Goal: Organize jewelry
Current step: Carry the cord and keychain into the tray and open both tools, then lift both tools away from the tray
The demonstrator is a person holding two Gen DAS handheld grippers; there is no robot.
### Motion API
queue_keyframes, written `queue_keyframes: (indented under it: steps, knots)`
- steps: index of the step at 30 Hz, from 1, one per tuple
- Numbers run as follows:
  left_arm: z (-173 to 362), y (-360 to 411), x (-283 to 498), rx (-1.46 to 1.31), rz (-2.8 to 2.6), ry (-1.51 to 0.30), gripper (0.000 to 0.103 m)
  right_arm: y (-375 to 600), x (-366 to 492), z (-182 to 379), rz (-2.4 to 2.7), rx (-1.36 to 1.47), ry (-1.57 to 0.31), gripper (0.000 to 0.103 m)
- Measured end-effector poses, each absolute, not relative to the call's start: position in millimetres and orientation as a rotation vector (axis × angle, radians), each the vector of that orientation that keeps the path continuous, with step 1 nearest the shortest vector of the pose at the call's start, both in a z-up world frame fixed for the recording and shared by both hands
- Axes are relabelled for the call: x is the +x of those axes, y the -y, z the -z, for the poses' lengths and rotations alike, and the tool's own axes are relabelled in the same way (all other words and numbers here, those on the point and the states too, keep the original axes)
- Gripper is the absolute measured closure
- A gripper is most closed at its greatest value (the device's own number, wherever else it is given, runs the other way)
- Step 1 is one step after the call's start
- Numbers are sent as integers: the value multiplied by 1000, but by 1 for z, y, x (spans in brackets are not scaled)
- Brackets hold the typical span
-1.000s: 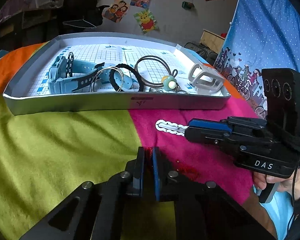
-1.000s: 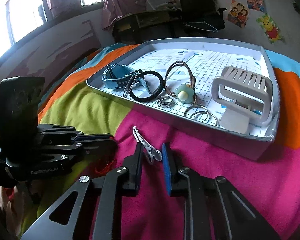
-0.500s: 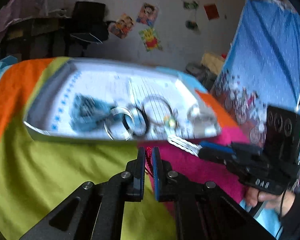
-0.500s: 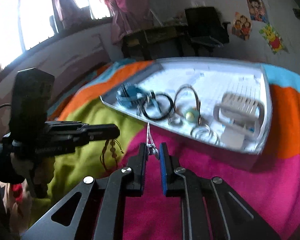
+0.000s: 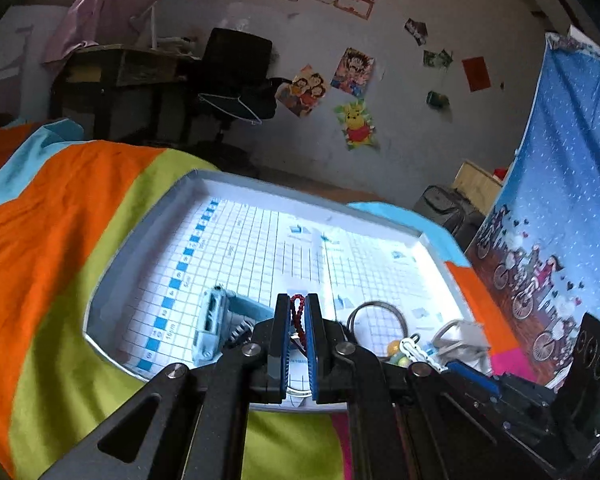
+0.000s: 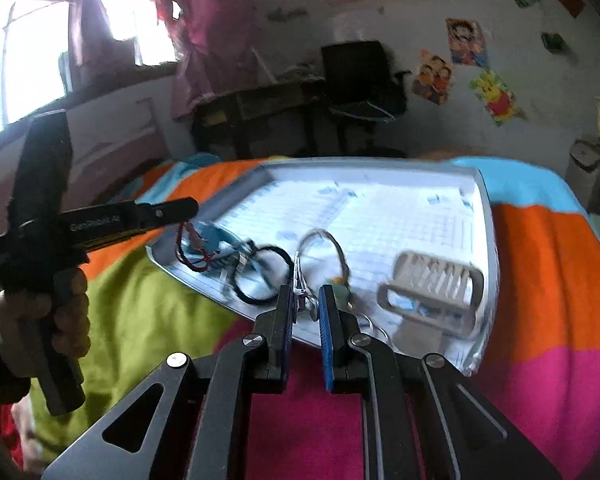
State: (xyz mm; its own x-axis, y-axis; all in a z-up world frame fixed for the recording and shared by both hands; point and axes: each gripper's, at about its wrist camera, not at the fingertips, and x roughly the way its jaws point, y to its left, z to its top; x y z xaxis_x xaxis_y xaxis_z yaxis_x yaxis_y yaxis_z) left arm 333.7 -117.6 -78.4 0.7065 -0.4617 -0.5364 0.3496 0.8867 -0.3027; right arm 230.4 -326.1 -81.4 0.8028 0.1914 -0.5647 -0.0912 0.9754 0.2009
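Jewelry carried over the tray (image 5: 112, 264) on the bed.

Left hand-held gripper (image 5: 296, 322) is clamped on a red bead bracelet (image 5: 297, 312), which dangles above the tray's near-left corner by the light blue watch (image 5: 212, 328). Right hand-held gripper (image 6: 305, 304) pinches a white wavy hair clip (image 6: 300, 280), its fingers (image 6: 327, 336) close together, over the near rim. Inside the tray lie a black hair tie (image 6: 260, 278), a brown loop (image 6: 324, 248), silver rings (image 6: 374, 330) and a grey claw clip (image 6: 432, 290). Colourful striped bedspread (image 5: 60, 240) lies under the tray.
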Motion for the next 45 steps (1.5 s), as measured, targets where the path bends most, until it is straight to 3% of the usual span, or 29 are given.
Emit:
queue_keyframes:
  steps: [14,16,18,19,20,21,25,30,40,45]
  knots:
    - [92,129,325,-113,403,-680,95,326,235,88,-118,171,-657,91]
    - [92,129,322,-100,393,-687,89,327,234,87,-108,170,-659,90]
    - [91,128,319,-97,381,-680,65,328,232,86,-99,172,-661,89]
    - [90,126,317,-106,373,-671,56,329,232,86,-93,171,-662,87]
    - [88,123,315,-124,368,-659,35,330,231,84,-85,171,-660,86]
    - [86,120,312,-145,362,-642,25,331,228,83,-79,176,-655,83]
    - [72,111,302,-177,332,-606,21,335,218,71,-57,193,-616,68]
    - [46,99,281,-199,312,-545,4,334,199,41,-30,177,-537,50]
    - [-10,68,221,-168,283,-444,0,322,136,-23,-30,178,-376,16]
    - [-31,57,181,-164,295,-417,0,309,97,-43,-28,154,-329,12]
